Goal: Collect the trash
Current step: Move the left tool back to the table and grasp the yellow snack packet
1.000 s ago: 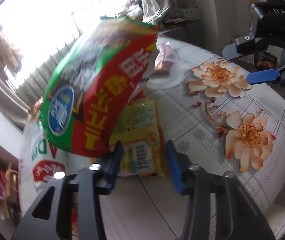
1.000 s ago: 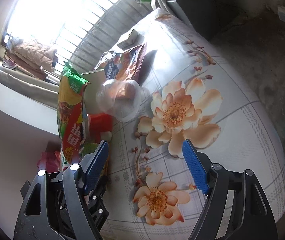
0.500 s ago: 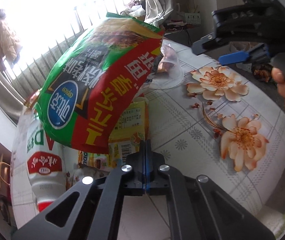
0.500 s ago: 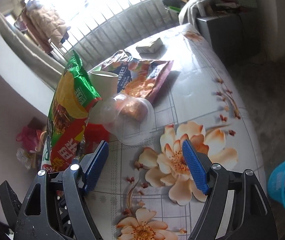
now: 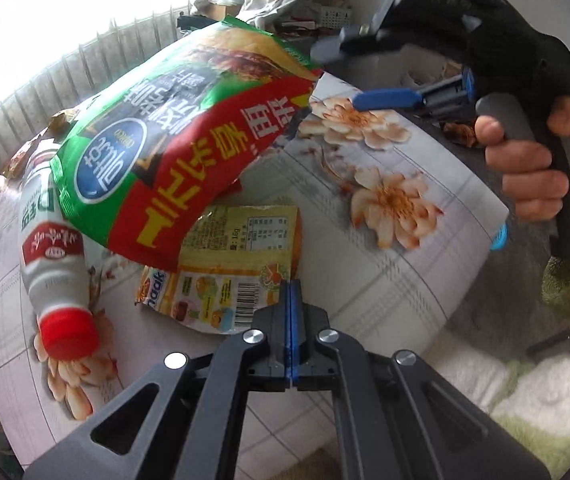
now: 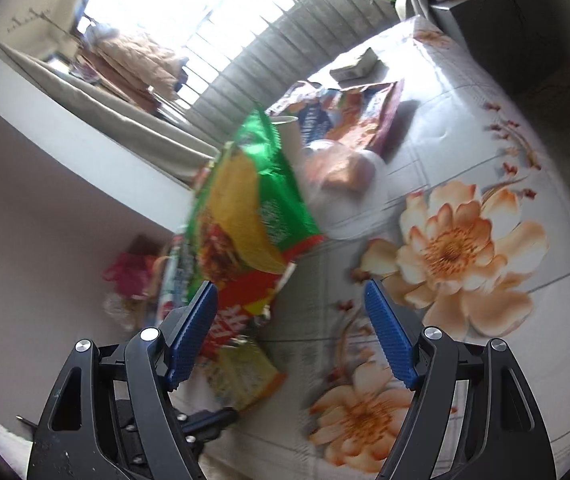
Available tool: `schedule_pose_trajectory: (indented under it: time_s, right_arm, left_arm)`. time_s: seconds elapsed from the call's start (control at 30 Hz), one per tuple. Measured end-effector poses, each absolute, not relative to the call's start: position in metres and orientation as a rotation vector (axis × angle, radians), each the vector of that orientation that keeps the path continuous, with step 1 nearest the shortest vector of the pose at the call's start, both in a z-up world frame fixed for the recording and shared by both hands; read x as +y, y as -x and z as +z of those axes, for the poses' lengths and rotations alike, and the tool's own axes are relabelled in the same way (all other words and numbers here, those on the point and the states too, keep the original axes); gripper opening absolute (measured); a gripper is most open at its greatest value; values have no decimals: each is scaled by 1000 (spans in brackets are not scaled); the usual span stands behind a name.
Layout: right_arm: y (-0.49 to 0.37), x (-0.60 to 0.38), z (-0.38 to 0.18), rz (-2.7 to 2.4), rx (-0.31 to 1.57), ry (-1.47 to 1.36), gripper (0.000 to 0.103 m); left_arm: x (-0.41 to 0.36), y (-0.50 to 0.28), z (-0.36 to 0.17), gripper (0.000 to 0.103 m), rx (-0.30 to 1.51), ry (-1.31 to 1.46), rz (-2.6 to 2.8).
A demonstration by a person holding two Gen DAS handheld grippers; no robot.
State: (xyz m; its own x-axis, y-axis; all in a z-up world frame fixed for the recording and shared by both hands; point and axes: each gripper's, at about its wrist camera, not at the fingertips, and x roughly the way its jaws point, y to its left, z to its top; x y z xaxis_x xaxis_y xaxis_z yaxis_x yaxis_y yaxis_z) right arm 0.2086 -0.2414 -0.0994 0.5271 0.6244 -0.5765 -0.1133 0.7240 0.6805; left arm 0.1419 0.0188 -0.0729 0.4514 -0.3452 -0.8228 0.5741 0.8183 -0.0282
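Note:
My left gripper [image 5: 290,292] is shut on the near edge of a flat yellow snack wrapper [image 5: 237,256] lying on the flowered tablecloth [image 5: 397,280]. A big green and red chip bag [image 5: 189,148] leans over the wrapper. A white bottle with a red cap [image 5: 55,264] lies to the left. My right gripper [image 6: 291,336] is open and empty, above the table right of the chip bag [image 6: 245,216], with the yellow wrapper [image 6: 245,372] below it. It shows in the left wrist view [image 5: 389,98] at the upper right.
A clear plastic lid over food [image 6: 345,184], a paper cup [image 6: 289,136], a flat orange and blue bag [image 6: 349,116] and a small box [image 6: 355,66] lie farther back. The table's edge [image 5: 481,256] is to the right. A barred window runs behind.
My left gripper closed on the yellow wrapper's edge and pulled back toward the table's near edge. The right gripper swung in closer to the chip bag, staying open.

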Motion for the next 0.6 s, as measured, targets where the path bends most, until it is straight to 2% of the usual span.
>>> schedule_pose_trajectory:
  time_s: [0.3, 0.37, 0.4, 0.5, 0.6]
  right_arm:
    - [-212, -238, -112, 492, 945, -750, 73]
    - [-211, -235, -112, 494, 952, -753, 73]
    - [-208, -235, -111, 493, 951, -747, 73]
    - [-202, -237, -112, 472, 951, -731, 73]
    - [-194, -242, -116, 450, 952, -751, 73]
  left_arm:
    - [17, -128, -74, 1, 959, -249, -689]
    - [22, -127, -73, 3, 960, -231, -681]
    - [25, -127, -72, 11, 959, -218, -674]
    - [36, -129, -68, 44, 928, -188, -640]
    - [33, -131, -67, 58, 894, -220, -621]
